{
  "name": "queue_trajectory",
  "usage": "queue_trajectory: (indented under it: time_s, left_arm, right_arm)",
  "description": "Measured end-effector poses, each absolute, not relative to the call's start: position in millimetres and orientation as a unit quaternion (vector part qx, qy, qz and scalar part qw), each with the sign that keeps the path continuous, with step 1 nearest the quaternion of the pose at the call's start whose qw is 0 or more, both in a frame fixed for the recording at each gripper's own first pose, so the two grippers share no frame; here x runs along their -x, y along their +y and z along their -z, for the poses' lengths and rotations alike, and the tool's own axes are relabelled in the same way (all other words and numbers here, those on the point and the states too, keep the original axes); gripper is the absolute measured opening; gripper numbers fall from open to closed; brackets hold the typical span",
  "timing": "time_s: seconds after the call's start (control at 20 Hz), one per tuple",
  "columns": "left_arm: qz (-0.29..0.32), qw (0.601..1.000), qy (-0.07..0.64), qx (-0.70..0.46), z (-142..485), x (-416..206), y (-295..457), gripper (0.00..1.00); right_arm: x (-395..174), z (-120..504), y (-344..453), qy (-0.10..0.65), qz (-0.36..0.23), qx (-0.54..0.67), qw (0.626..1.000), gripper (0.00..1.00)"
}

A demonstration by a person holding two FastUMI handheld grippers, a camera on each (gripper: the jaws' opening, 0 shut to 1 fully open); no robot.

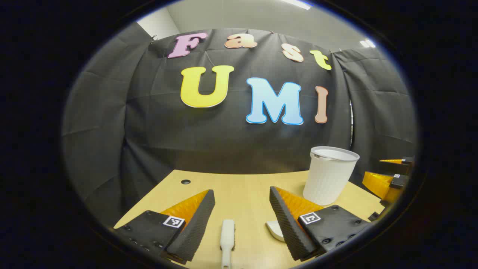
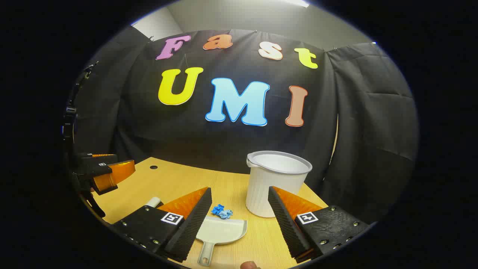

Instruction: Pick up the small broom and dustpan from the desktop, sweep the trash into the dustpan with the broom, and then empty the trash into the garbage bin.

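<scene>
In the left gripper view my left gripper is open just above the desk, and the white small broom lies on the wood between its fingers, untouched. An edge of the white dustpan peeks out beside the right finger. In the right gripper view my right gripper is open over the dustpan, which lies flat with its handle toward me. Crumpled blue trash sits at the pan's far lip. The white garbage bin stands upright just behind. The broom's end shows by the left finger.
The bin stands at the right of the wooden desk, near its back edge. A cable hole lies at the back left. The right gripper hovers at the far right, and the left gripper at the far left.
</scene>
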State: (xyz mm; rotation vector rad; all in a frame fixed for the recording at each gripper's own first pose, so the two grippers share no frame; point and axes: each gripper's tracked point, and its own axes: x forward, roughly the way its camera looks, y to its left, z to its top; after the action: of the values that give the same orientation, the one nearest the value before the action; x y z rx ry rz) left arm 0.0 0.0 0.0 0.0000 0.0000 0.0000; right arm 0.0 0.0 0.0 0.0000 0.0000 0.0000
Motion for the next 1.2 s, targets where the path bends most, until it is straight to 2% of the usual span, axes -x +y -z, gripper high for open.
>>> queue_trajectory:
  time_s: [0.05, 0.15, 0.2, 0.25, 0.35, 0.4, 0.65, 1.05, 1.1, 1.15, 1.2]
  left_arm:
    - [0.001, 1.000, 0.000, -0.003, 2, -1, -1, 0.96]
    - [0.001, 1.000, 0.002, -0.010, 3, -1, -2, 1.00]
    - [0.002, 1.000, 0.004, -0.011, 5, -2, -3, 0.96]
    - [0.004, 1.000, 0.007, -0.012, 7, -3, -4, 1.00]
    - [0.003, 1.000, 0.013, -0.015, 12, -3, -3, 0.96]
    - [0.003, 1.000, 0.017, -0.017, 15, -4, -3, 1.00]
    - [0.001, 0.999, 0.046, -0.017, 38, -7, 1, 1.00]
    - [0.010, 0.987, 0.162, -0.003, 119, -17, 9, 1.00]
    - [0.011, 0.983, 0.180, -0.007, 130, -18, 10, 0.91]
    - [0.011, 0.981, 0.196, -0.012, 140, -19, 12, 0.96]
    - [0.011, 0.978, 0.209, -0.016, 148, -20, 16, 0.96]
  right_arm:
    - [0, 0, 1, 0.003, -0.002, 0.002, 1.000, 0.95]
    - [0, 4, 5, 0.009, -0.007, 0.005, 1.000, 0.95]
    - [0, 6, 7, 0.012, -0.010, 0.006, 1.000, 0.95]
    - [-1, 8, 8, 0.016, -0.012, 0.007, 1.000, 0.95]
    - [-1, 14, 12, 0.027, -0.019, 0.009, 0.999, 0.95]
    - [-2, 18, 14, 0.033, -0.021, 0.011, 0.999, 0.95]
    - [-5, 37, 25, 0.064, -0.037, 0.007, 0.997, 0.95]
    - [-9, 84, 43, 0.145, -0.057, -0.007, 0.988, 0.95]
    - [-9, 92, 45, 0.156, -0.057, -0.013, 0.986, 0.95]
    - [-10, 97, 45, 0.168, -0.054, -0.018, 0.984, 0.95]
    - [-11, 105, 46, 0.181, -0.051, -0.022, 0.982, 0.95]
